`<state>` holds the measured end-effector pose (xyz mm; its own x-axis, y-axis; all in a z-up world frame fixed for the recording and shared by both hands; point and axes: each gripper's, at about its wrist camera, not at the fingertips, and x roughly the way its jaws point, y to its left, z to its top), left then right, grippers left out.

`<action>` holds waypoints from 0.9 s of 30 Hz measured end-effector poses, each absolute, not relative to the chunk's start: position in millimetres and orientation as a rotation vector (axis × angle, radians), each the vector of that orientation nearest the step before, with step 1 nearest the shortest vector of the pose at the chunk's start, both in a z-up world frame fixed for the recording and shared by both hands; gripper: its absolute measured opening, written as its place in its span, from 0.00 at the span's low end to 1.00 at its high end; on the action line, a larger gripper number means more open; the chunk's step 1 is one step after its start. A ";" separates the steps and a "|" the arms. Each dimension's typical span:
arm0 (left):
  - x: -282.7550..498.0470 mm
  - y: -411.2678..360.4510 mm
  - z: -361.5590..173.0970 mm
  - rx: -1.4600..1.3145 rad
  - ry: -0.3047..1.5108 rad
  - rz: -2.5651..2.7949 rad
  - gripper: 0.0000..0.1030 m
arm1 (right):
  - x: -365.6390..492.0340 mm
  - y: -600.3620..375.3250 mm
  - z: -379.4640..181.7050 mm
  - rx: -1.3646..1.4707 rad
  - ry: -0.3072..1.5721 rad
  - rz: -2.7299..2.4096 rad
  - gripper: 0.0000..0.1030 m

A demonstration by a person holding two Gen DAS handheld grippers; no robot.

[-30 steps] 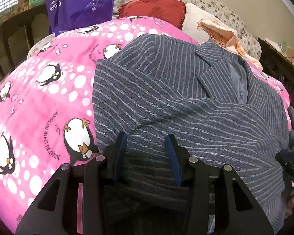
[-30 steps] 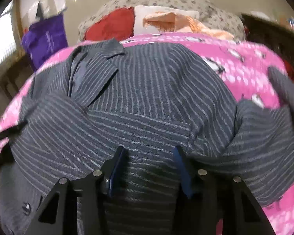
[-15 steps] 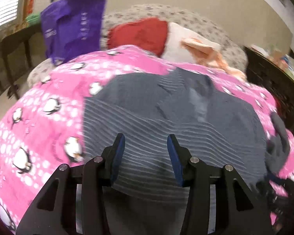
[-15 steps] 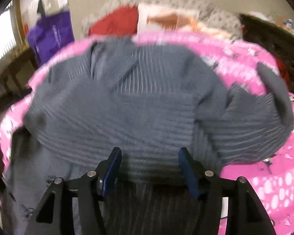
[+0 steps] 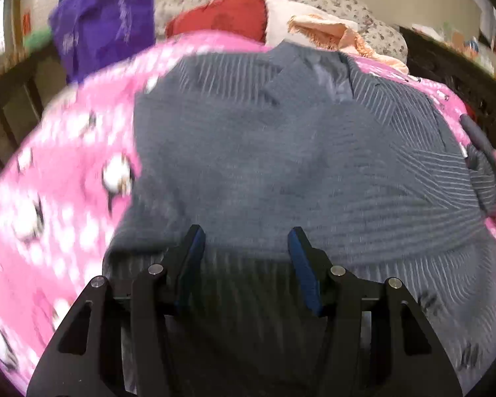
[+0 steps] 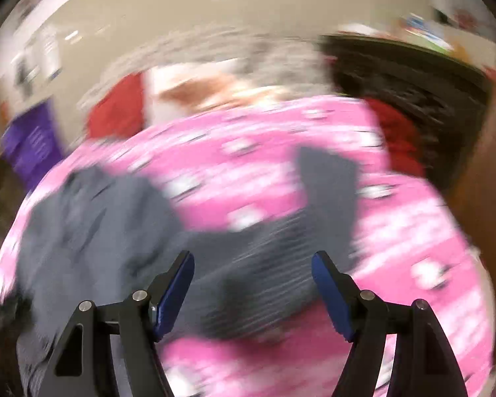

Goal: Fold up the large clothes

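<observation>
Low in both views, the left gripper (image 5: 244, 241) and right gripper (image 6: 253, 268) have just been opening, nothing between them; both have let the jacket (image 5: 281, 152) go, fold laid.

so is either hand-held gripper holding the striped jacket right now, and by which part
Nothing is held. The left hand-held gripper and right hand-held gripper have both just been opening, jaws apart above the grey striped jacket, pads not pressing on it.
</observation>
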<state>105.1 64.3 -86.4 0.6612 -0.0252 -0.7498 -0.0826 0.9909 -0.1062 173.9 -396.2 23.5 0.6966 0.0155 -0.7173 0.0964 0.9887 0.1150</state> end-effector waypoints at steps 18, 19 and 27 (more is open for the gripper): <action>93.9 63.0 -97.0 -0.161 0.868 0.035 0.76 | 347.4 -528.4 -45.9 0.368 0.962 -0.023 0.06; 96.4 62.2 -96.6 -0.158 0.868 0.037 0.76 | 343.1 -528.8 -41.3 0.371 0.949 -0.022 0.05; 97.1 63.4 -95.6 -0.163 0.868 0.035 0.76 | 225.1 -559.4 39.6 0.365 0.739 -0.110 0.04</action>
